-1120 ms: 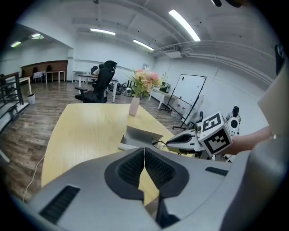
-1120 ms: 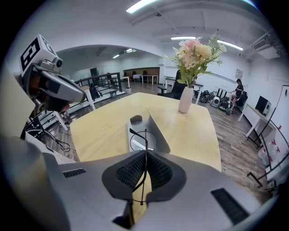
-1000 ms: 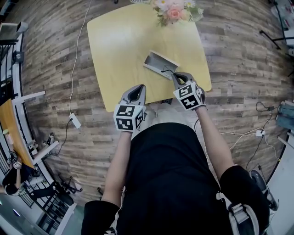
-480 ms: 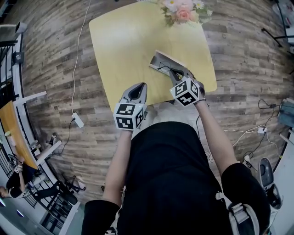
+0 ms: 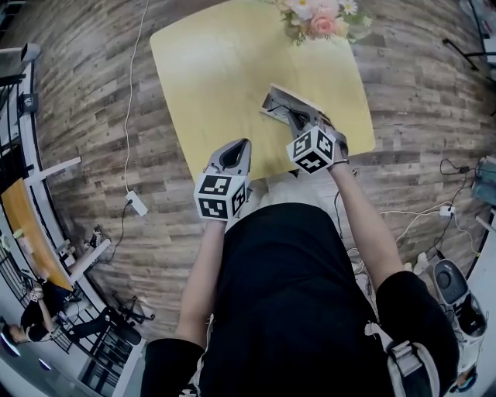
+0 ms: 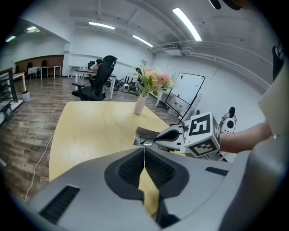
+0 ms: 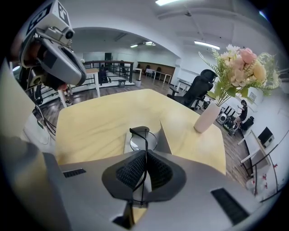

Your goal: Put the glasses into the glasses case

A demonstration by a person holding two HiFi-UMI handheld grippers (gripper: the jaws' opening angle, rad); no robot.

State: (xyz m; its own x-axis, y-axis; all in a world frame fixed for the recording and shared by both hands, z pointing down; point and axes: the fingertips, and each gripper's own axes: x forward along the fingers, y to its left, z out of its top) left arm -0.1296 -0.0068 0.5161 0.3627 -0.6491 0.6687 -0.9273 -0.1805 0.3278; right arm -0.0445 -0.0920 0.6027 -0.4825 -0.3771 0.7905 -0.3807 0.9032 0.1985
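Note:
The glasses (image 7: 141, 138), thin black frames with round lenses, hang from my right gripper (image 7: 145, 155), which is shut on one temple arm. They hang just over the open grey glasses case (image 7: 162, 133) on the yellow table (image 7: 95, 122). In the head view the right gripper (image 5: 298, 119) sits over the case (image 5: 280, 98) near the table's right front corner. My left gripper (image 5: 235, 149) is shut with nothing in it, over the table's front edge to the left. From the left gripper view I see the glasses (image 6: 146, 142) at the case (image 6: 139, 135).
A white vase of pink flowers (image 5: 322, 17) stands at the table's far right edge. A white cable with an adapter (image 5: 137, 204) runs over the wood floor on the left. Office chairs and desks stand in the background of the left gripper view.
My right gripper has carried the glasses forward from beside the case to over it and has rolled a little. The left gripper has crept slightly forward.

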